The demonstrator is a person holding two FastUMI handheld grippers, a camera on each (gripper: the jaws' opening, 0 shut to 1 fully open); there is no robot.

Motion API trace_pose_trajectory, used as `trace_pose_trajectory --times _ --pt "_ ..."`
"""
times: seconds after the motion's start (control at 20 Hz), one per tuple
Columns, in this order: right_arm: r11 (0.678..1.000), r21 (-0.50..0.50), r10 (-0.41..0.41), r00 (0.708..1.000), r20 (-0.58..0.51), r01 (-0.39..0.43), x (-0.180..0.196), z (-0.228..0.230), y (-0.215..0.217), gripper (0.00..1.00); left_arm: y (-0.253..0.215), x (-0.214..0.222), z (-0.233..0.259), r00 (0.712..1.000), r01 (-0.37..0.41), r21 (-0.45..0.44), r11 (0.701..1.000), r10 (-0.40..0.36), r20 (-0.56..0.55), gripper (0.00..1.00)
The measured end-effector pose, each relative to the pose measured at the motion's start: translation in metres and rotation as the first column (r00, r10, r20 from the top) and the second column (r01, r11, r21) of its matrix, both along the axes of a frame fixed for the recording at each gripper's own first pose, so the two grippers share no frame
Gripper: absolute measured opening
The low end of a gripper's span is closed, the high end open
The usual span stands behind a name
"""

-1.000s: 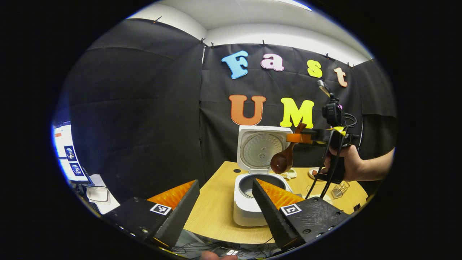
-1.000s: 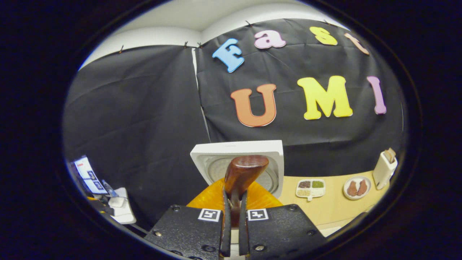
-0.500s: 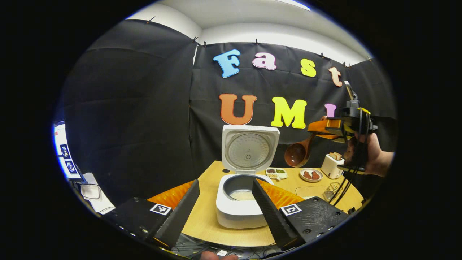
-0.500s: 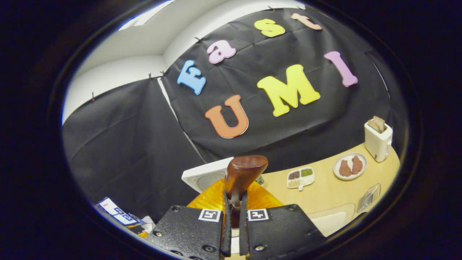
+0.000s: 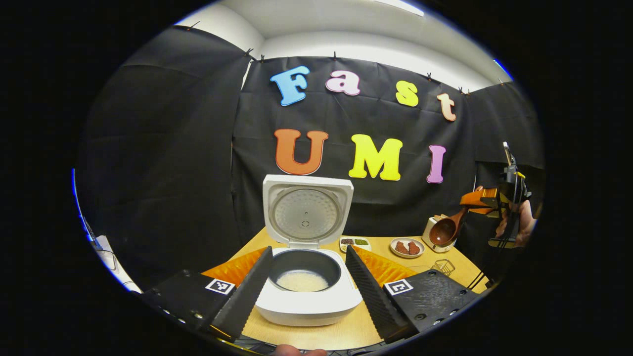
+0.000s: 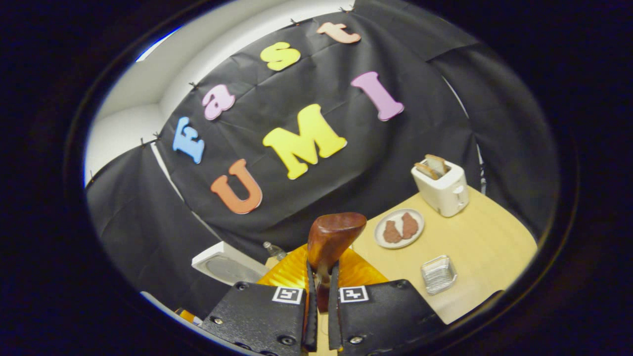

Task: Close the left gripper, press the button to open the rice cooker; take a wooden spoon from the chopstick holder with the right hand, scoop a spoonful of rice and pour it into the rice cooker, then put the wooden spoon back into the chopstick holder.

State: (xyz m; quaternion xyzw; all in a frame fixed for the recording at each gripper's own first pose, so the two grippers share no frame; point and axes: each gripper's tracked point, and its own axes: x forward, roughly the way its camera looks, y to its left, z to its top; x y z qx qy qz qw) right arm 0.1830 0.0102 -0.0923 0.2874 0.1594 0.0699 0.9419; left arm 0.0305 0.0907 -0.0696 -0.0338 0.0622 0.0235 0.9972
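The left gripper view looks level from the near edge of the light wooden tabletop (image 5: 301, 336) toward the black back wall, close over the open white rice cooker (image 5: 307, 291), which sits between its own claw's spread fingers. The right gripper view rides higher at the right end, rolled so the tabletop slopes, looking down past its claw. Both take in the white plate of brown food (image 5: 407, 247) (image 6: 399, 228), the white toaster (image 6: 441, 186) and the small wire mesh chopstick holder (image 5: 442, 267) (image 6: 438, 274).

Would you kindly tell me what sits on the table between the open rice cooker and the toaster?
In the left gripper view, a divided snack tray and a plate of browned pieces sit between the rice cooker and the toaster.
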Motion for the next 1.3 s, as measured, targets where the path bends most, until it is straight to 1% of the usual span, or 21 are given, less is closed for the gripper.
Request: trace_pose_trajectory --times 0.1,0.2,0.3,0.4,0.6,0.75,0.9,1.0,1.05,1.15,1.3 --pt "0.998 -0.024 -0.059 0.998 -0.017 0.058 0.002 -0.012 -0.041 0.13 -0.013 0.012 -0.001 1.0 0.005 0.007 1.0 -0.005 -0.008 0.94" --pt "0.992 -0.064 -0.11 0.992 -0.053 0.106 0.001 -0.032 -0.078 0.14 -0.028 0.022 -0.003 1.0 0.014 -0.024 1.0 -0.014 -0.022 0.94" --pt "0.985 -0.099 -0.146 0.986 -0.078 0.138 0.001 -0.049 -0.104 0.14 -0.048 0.032 -0.002 0.999 0.026 -0.055 0.998 -0.027 -0.025 0.95" --pt "0.978 -0.136 -0.174 0.979 -0.104 0.16 0.005 -0.068 -0.124 0.14 -0.062 0.04 0.002 0.999 0.033 -0.06 0.998 -0.035 -0.022 0.95" --pt "0.977 -0.148 -0.176 0.975 -0.139 0.155 0.019 -0.098 -0.13 0.14 -0.077 0.052 0.012 0.999 0.035 -0.042 0.999 -0.036 -0.011 0.94" --pt "0.968 -0.192 -0.191 0.971 -0.146 0.161 0.036 -0.124 -0.135 0.14 -0.078 0.054 0.017 1.0 0.019 -0.028 0.999 -0.02 -0.023 0.94" --pt "0.959 -0.245 -0.182 0.972 -0.145 0.143 0.049 -0.142 -0.134 0.14 -0.073 0.054 0.013 0.998 -0.014 -0.044 0.999 0.011 -0.064 0.95" --pt "0.962 -0.24 -0.168 0.974 -0.151 0.129 0.053 -0.151 -0.129 0.14 -0.069 0.052 0.012 0.996 -0.041 -0.041 0.998 0.038 -0.076 0.94" --pt "0.962 -0.238 -0.175 0.972 -0.157 0.135 0.055 -0.156 -0.129 0.14 -0.069 0.051 0.011 0.996 -0.049 -0.035 0.998 0.046 -0.081 0.94" --pt "0.959 -0.246 -0.185 0.968 -0.166 0.142 0.059 -0.168 -0.129 0.14 -0.067 0.052 0.01 0.995 -0.058 -0.033 0.998 0.055 -0.086 0.94" --pt "0.961 -0.245 -0.172 0.968 -0.183 0.124 0.062 -0.186 -0.121 0.14 -0.065 0.054 0.011 0.994 -0.074 -0.031 0.997 0.071 -0.087 0.94"
